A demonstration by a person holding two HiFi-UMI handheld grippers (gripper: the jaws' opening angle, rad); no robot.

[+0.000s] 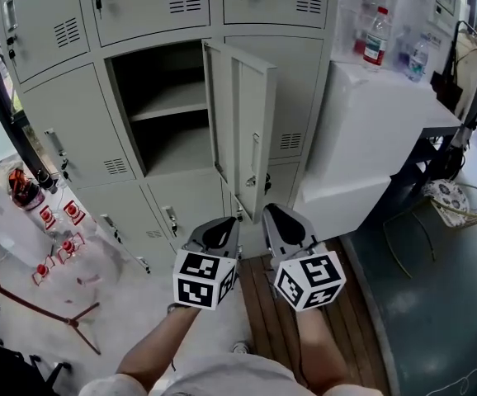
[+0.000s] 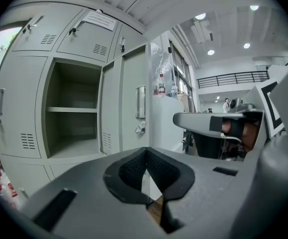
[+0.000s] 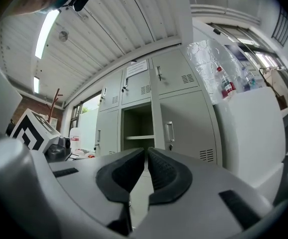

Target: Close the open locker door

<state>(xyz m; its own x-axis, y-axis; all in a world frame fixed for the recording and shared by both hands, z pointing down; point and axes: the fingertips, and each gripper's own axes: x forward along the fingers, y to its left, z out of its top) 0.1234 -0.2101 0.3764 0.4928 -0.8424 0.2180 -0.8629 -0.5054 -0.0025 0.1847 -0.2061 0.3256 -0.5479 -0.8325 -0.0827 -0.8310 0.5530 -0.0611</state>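
Observation:
A bank of grey lockers (image 1: 73, 23) fills the head view. One middle compartment (image 1: 164, 106) stands open, with a shelf inside. Its door (image 1: 243, 126) is swung out toward me on right-hand hinges. Both grippers are held side by side below the door's free edge, apart from it. My left gripper (image 1: 218, 233) and right gripper (image 1: 284, 225) are shut and hold nothing. The left gripper view has the open compartment (image 2: 72, 108) and door (image 2: 129, 98) beyond the shut left gripper (image 2: 146, 153). The right gripper view looks past the shut right gripper (image 3: 146, 153) at the opening (image 3: 136, 128).
A white box-like cabinet (image 1: 370, 130) stands right of the lockers, with bottles (image 1: 376, 35) on top. Red and white clutter (image 1: 57, 221) lies on the floor at the left. A wire basket (image 1: 461, 200) sits far right. I stand on wooden slats (image 1: 263, 304).

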